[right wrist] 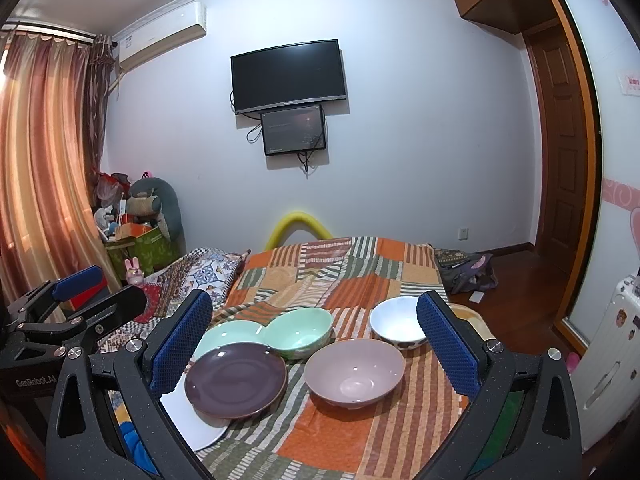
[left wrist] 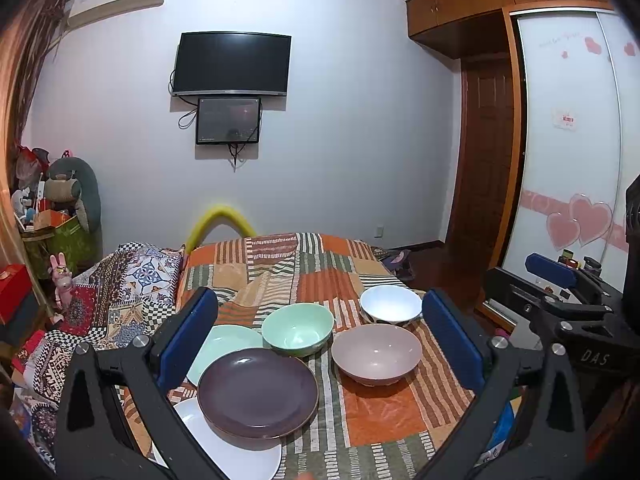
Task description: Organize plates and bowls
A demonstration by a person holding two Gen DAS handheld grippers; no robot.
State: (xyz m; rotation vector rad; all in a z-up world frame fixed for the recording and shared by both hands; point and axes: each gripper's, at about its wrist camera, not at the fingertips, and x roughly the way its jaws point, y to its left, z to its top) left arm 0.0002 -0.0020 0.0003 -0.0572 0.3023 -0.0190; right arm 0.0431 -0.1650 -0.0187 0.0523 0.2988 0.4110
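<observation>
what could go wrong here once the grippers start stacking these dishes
1. The purple plate overlaps the white plate and the green plate; lifting any one could drag the others.
2. The dishes sit on a wrinkled patchwork cover, so the pink bowl may tip or slide when pinched.
3. The green bowl appears to touch the green plate and may get knocked.

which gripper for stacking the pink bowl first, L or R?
Probably right. The pink bowl sits nearer the centre of the right gripper view; for the left gripper it lies off to the right. Both jaws open, empty.
</observation>
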